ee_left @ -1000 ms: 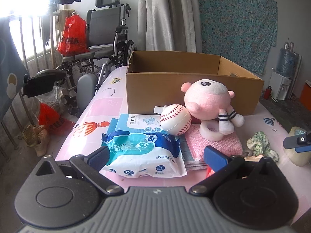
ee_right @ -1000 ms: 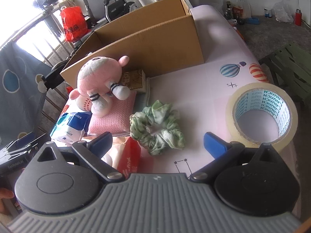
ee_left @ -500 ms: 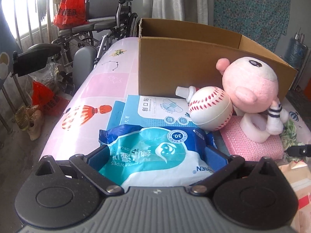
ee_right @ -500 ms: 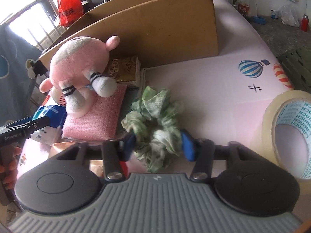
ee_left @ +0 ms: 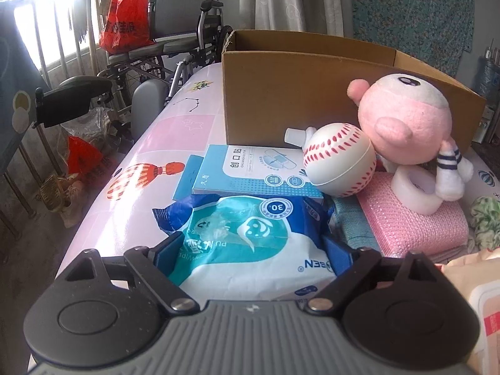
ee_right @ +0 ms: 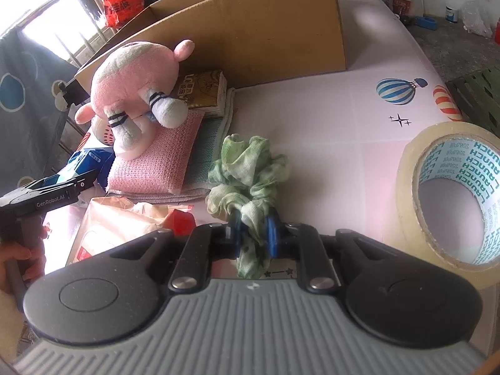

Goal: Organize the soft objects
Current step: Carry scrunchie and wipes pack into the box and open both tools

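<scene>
My left gripper (ee_left: 250, 250) has its blue pads against both sides of a blue-and-white wet wipes pack (ee_left: 247, 243) lying on the pink table. My right gripper (ee_right: 253, 229) is shut on a green scrunchie (ee_right: 250, 172), pinching its near edge. A pink plush pig (ee_left: 409, 125) sits on a pink sponge cloth (ee_left: 412, 222), next to a baseball-patterned ball (ee_left: 339, 159). The pig (ee_right: 134, 72) and the cloth (ee_right: 156, 159) also show in the right wrist view. An open cardboard box (ee_left: 281, 93) stands behind them.
A blue plaster box (ee_left: 250, 172) lies in front of the cardboard box. A big roll of clear tape (ee_right: 450, 193) stands right of the scrunchie. A tissue pack (ee_right: 125, 228) lies at its left. A small white tape roll (ee_left: 415, 190) sits under the pig. A wheelchair (ee_left: 175, 31) stands beyond the table.
My left gripper moved forward over the wipes pack and closed onto its sides. My right gripper moved onto the scrunchie and shut on it.
</scene>
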Motion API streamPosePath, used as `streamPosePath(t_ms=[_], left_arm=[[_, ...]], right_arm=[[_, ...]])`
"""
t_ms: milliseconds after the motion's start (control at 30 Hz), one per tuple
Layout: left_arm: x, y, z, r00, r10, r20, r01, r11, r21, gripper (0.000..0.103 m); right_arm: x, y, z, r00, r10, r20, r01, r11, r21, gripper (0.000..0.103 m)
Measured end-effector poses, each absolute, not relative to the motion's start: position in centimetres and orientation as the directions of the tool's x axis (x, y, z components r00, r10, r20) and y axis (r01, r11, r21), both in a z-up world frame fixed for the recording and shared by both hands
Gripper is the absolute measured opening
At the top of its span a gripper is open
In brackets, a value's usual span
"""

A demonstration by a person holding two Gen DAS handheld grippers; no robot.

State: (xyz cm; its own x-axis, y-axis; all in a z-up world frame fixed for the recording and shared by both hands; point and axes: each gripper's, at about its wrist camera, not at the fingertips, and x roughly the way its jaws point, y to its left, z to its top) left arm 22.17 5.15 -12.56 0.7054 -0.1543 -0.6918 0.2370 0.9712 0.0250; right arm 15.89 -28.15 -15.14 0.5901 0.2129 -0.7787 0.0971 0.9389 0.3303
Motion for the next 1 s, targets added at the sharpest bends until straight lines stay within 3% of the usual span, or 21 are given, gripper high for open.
streamPosePath(t_ms=[300,700,1000], left_arm=[[20.4,6.5,-11.8,0.722,-0.138,-0.678,0.239,0.969,0.058,0.087],[18.3,8.5,-7.0,0.782,-0.137,-0.608,0.21,0.977,0.05,0.087],[18.9,8.8,-3.6,0.79,-0.15,-0.595,0.21,0.977,0.033,0.088]], right_arm=[[15.1,-28.2,-13.6,0.669,0.119,-0.734,0.136,0.951,0.277,0.014],[15.6,-29.4,-9.3,0.732,0.164,-0.662,0.087,0.94,0.329,0.014],[17.5,-31.0,-4.1,0.814,0.181,-0.553,0.036,0.933,0.358,0.014]])
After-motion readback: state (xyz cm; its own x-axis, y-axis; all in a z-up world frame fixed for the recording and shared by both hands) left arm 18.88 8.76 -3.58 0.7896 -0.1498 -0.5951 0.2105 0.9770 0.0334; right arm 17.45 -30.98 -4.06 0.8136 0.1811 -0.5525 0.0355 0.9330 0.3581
